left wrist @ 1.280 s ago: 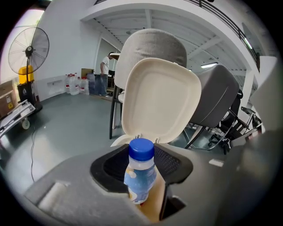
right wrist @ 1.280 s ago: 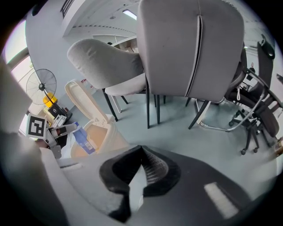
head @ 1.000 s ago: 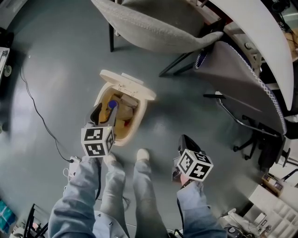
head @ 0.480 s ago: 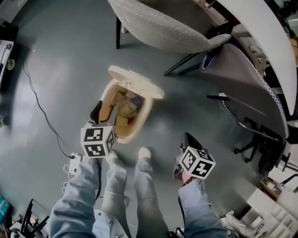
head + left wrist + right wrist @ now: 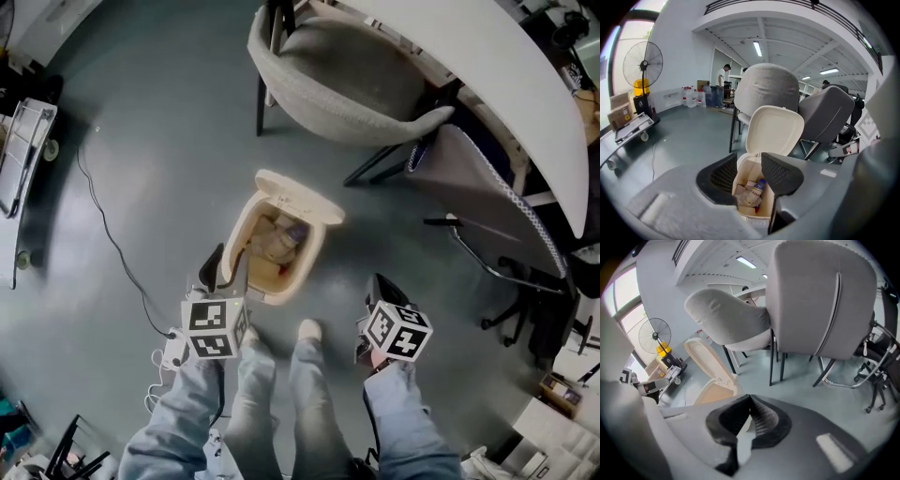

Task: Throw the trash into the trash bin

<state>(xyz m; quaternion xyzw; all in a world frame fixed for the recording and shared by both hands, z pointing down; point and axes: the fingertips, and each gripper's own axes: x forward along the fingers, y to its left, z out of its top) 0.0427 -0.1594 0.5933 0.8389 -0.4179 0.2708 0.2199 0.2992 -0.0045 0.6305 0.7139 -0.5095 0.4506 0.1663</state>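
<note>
Since the clear plastic bottle with a blue cap (image 5: 758, 187) already lies inside the cream plastic trash bin (image 5: 235, 234), on crumpled tan paper wrappers (image 5: 746, 193), judge it as light, stiff-walled and slippery; you would take it across its middle. The paper looks soft and weightless.

Your left gripper (image 5: 749, 161) hangs just above the bin's near rim, its jaws apart and just now narrowing, with nothing between them. Your right gripper (image 5: 750, 401), off to the bin's right, has its jaws closed on nothing.

Count one bottle, several wrappers too tangled to number, one bin with its lid raised, and two grey padded chairs (image 5: 347, 89) beyond the bin.
</note>
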